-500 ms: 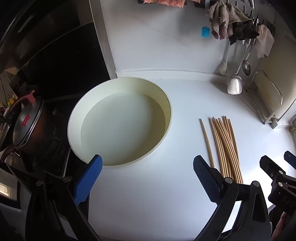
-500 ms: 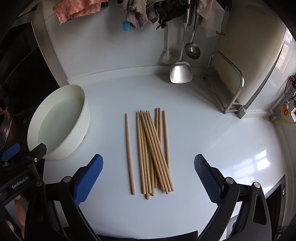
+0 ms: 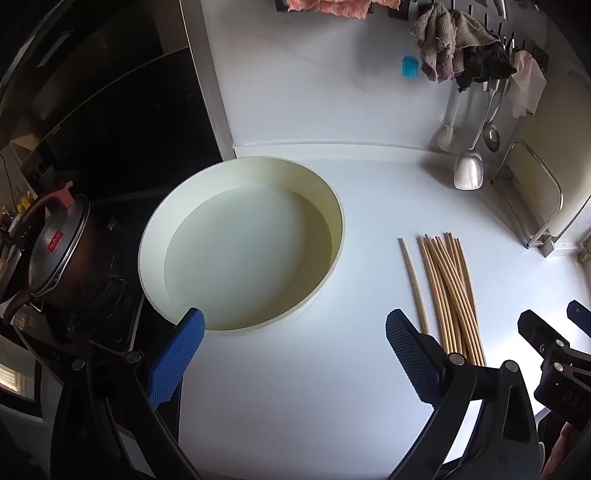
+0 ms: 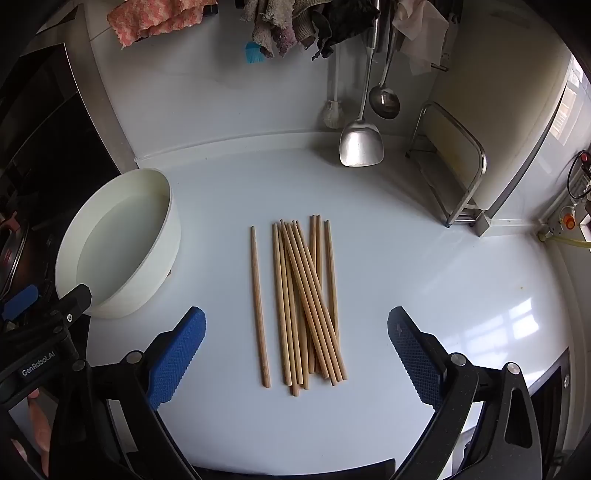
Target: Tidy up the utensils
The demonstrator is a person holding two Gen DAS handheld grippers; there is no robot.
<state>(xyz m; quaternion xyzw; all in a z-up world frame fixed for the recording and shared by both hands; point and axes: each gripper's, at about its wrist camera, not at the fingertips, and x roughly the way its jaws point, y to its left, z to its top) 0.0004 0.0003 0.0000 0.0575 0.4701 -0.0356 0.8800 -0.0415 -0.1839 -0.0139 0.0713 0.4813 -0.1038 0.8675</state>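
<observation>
Several wooden chopsticks (image 4: 303, 302) lie in a loose bundle on the white counter, one single stick (image 4: 259, 306) apart on the left. In the left wrist view the chopsticks (image 3: 448, 295) lie to the right of a round white basin (image 3: 340, 229). My right gripper (image 4: 295, 354) hovers over the near ends of the bundle, jaws wide open and empty. My left gripper (image 3: 293, 354) hangs open and empty above the counter at the basin's near rim. The same basin (image 4: 162, 258) stands left of the bundle in the right wrist view.
A metal spatula (image 4: 360, 142), a ladle (image 4: 384, 101) and cloths (image 4: 280, 33) hang on the back wall. A metal rack (image 4: 461, 177) stands at the back right. A dark pot with a lid (image 3: 61, 251) sits on the stove at the left.
</observation>
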